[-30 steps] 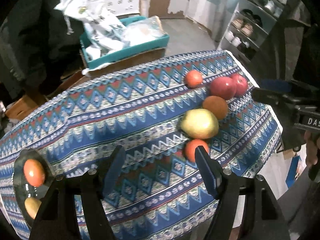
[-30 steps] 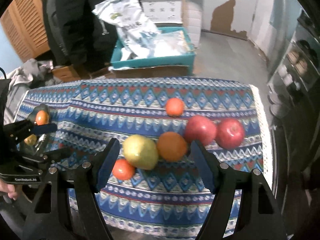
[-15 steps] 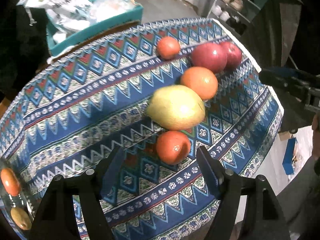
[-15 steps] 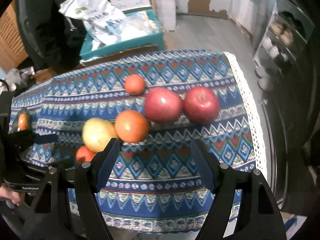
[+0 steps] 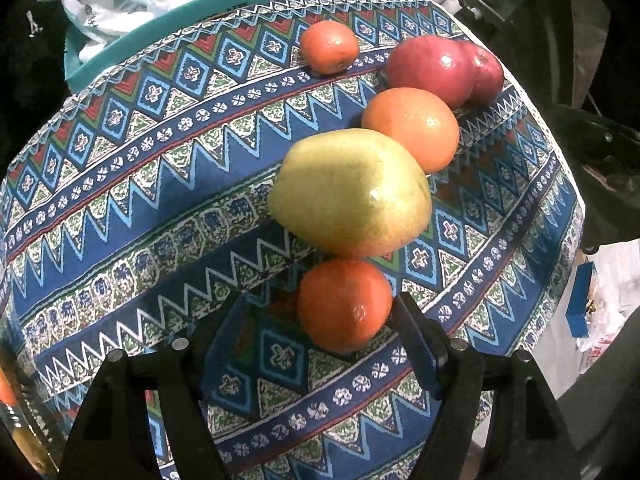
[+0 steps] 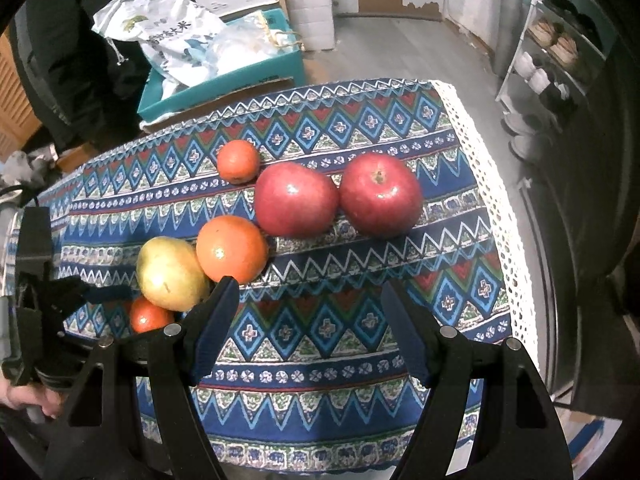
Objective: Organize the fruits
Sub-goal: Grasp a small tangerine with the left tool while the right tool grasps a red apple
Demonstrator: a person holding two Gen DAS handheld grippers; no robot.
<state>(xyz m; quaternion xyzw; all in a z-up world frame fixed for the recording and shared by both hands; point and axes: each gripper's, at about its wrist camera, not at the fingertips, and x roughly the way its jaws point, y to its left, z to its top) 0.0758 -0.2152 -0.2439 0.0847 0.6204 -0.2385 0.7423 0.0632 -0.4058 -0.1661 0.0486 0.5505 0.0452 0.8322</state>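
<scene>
Several fruits lie on the patterned tablecloth (image 5: 132, 200). A small orange (image 5: 344, 306) sits between the fingers of my left gripper (image 5: 320, 312), close to the right finger; the jaws stand apart and open. Behind it lie a yellow-green fruit (image 5: 348, 194), a bigger orange (image 5: 412, 128), two red apples (image 5: 428, 68) and another small orange (image 5: 330, 46). My right gripper (image 6: 308, 290) hangs open over bare cloth in front of the bigger orange (image 6: 232, 248) and the two apples (image 6: 296, 200), (image 6: 380, 194), with nothing between its fingers.
A teal box (image 6: 224, 84) with plastic bags stands on the floor behind the table. A shelf with shoes (image 6: 560, 40) is at the right. The cloth's white lace edge (image 6: 492, 184) marks the table's right side. A plate's rim (image 5: 12, 412) shows at the far left.
My left gripper has come down and forward, so the small orange now lies between its fingers. My right gripper has shifted rightwards and lower, nearer the apples.
</scene>
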